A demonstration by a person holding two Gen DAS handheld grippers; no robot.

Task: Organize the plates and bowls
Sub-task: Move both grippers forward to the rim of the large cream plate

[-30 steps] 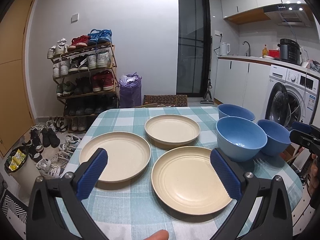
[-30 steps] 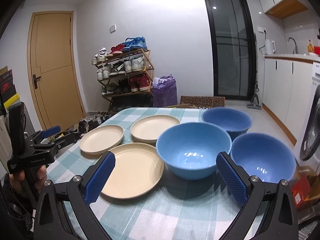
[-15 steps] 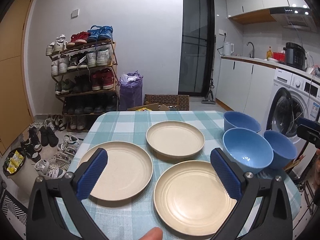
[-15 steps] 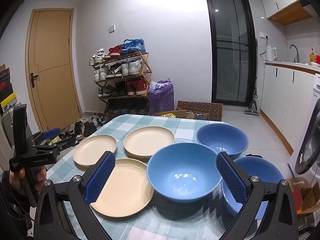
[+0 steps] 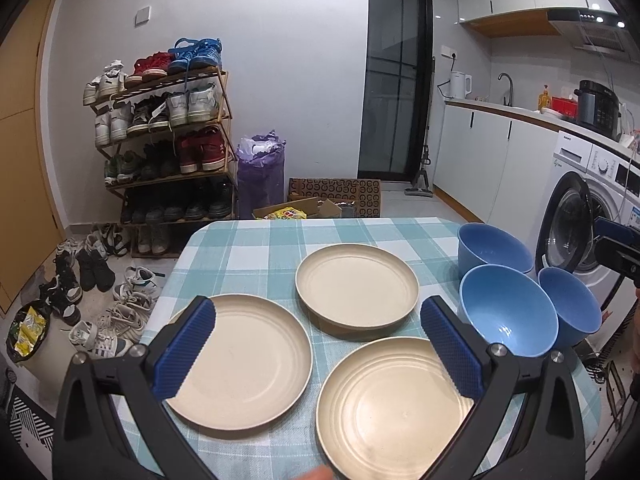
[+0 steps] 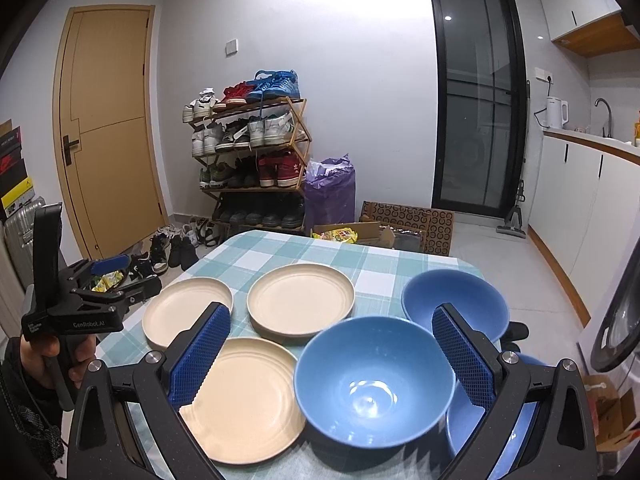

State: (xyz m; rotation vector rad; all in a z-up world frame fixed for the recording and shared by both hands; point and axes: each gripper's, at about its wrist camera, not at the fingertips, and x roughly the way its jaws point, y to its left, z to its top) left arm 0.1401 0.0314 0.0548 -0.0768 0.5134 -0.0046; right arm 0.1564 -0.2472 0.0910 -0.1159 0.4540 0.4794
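Three cream plates lie apart on the checked table: a left plate (image 5: 244, 360), a far plate (image 5: 357, 290) and a near plate (image 5: 392, 404). Three blue bowls stand at the right: a middle bowl (image 5: 506, 312), a far bowl (image 5: 492, 246) and a right bowl (image 5: 570, 306). My left gripper (image 5: 318, 354) hangs open above the plates, holding nothing. My right gripper (image 6: 328, 362) is open above the middle bowl (image 6: 374, 378), its fingers either side and clear of it. The far bowl (image 6: 454, 300) sits behind; the right bowl (image 6: 472, 420) is mostly hidden by the right finger.
The table (image 5: 260, 248) has a teal checked cloth and rounded corners. A shoe rack (image 5: 164, 136), a purple bag (image 5: 262, 176) and cardboard boxes (image 5: 336, 198) stand beyond it. A washing machine (image 5: 592, 208) is at the right. A hand (image 6: 48, 354) holds the left gripper's handle.
Both grippers have risen and drawn back, so the plates and bowls sit lower and smaller in view. Nothing on the table has moved. Both stay open.
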